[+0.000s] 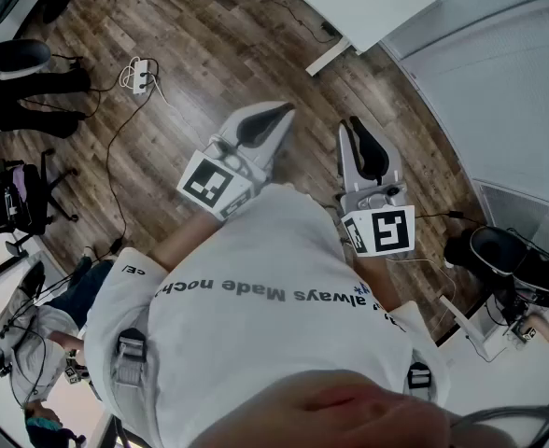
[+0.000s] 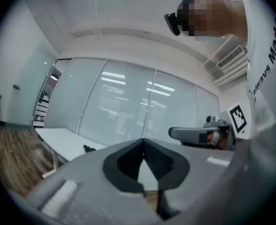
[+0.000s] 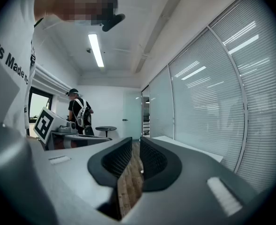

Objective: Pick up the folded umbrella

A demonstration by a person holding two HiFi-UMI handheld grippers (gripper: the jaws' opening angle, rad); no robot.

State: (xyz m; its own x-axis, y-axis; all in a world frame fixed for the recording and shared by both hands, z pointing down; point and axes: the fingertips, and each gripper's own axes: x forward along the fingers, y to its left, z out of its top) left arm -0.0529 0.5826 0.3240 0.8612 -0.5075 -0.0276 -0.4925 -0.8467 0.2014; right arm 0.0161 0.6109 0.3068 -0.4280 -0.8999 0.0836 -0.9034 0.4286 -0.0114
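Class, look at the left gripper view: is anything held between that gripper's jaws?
No, the left gripper has its jaws together at the tips with nothing between them; only the white table shows beyond.

white lettered t-shirt [image 1: 284, 343]; grey left gripper [image 1: 284, 112], right gripper [image 1: 355, 125].

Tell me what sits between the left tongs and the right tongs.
Only bare wooden floor. The head view shows it in the gap between the left tongs and the right tongs, with nothing else lying there.
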